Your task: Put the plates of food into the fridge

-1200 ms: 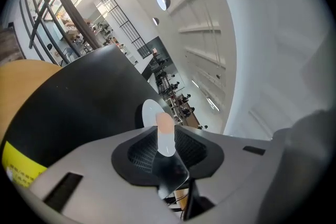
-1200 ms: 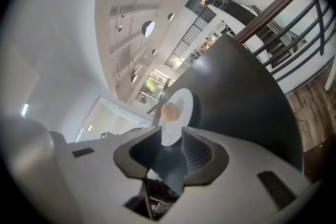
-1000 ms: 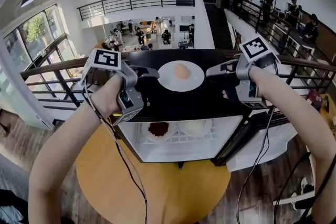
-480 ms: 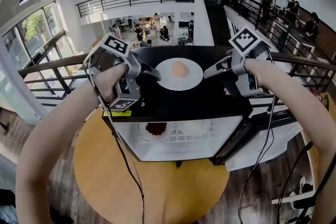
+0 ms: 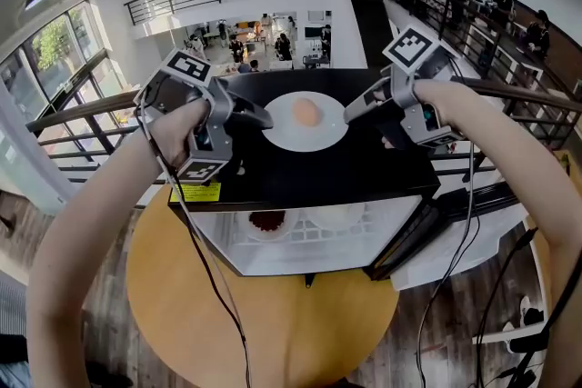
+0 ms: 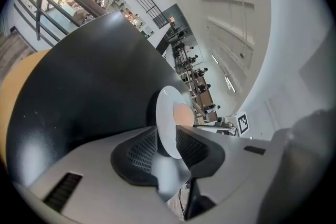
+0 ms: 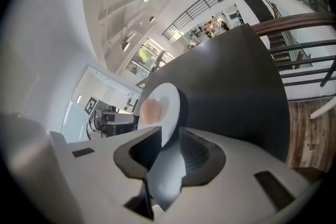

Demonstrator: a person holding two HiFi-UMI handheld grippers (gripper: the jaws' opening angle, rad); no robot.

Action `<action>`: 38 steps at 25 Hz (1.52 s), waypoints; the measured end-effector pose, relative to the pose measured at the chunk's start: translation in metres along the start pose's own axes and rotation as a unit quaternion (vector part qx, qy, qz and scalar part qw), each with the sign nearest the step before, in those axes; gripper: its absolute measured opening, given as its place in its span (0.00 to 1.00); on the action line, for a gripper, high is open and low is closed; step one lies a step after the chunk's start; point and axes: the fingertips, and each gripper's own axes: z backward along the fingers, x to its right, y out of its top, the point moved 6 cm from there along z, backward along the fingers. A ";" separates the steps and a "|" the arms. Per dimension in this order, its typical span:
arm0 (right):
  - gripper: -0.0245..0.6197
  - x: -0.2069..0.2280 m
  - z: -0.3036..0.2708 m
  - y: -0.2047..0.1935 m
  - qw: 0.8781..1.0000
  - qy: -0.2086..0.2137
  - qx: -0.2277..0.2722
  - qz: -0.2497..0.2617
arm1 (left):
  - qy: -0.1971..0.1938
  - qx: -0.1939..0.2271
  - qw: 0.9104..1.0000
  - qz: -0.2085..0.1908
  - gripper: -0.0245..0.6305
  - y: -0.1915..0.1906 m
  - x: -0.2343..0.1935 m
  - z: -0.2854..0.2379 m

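Note:
A white plate [image 5: 318, 130] with a pale orange bun [image 5: 306, 112] is at the top of a small black fridge [image 5: 318, 168]. My left gripper [image 5: 264, 121] is shut on the plate's left rim. My right gripper [image 5: 350, 114] is shut on its right rim. In the left gripper view the plate [image 6: 167, 118] stands edge-on between the pads of the left gripper [image 6: 167, 147], with the bun [image 6: 182, 114] beyond. The right gripper view shows the plate [image 7: 167, 107] and bun [image 7: 151, 109] pinched the same way by the right gripper [image 7: 170, 147]. Whether the plate rests on the top or is just above it, I cannot tell.
The fridge stands on a round wooden table [image 5: 273, 313] with its door [image 5: 414, 236] swung open to the right. On its wire shelf sit a plate of dark red food [image 5: 266, 220] and a pale plate [image 5: 336, 215]. Railings and a drop to a lower floor lie behind.
Both grippers have closed in from the sides and now clamp the plate's rim. The plate itself has hardly moved.

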 end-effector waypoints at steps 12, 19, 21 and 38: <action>0.20 -0.008 -0.023 0.018 0.999 0.029 -0.025 -0.022 | -0.004 -0.011 1.000 0.009 0.19 0.020 -0.012 0.006; 0.16 -0.007 -0.026 0.016 0.998 0.041 -0.029 -0.040 | -0.016 -0.015 1.000 0.011 0.18 0.016 -0.008 0.000; 0.15 -0.005 -0.027 0.016 0.998 0.044 -0.028 -0.047 | -0.016 -0.015 1.000 0.011 0.18 0.015 -0.008 -0.002; 0.09 0.002 -0.024 0.020 0.993 0.085 0.001 -0.077 | -0.046 0.004 0.998 0.037 0.08 0.015 -0.014 -0.001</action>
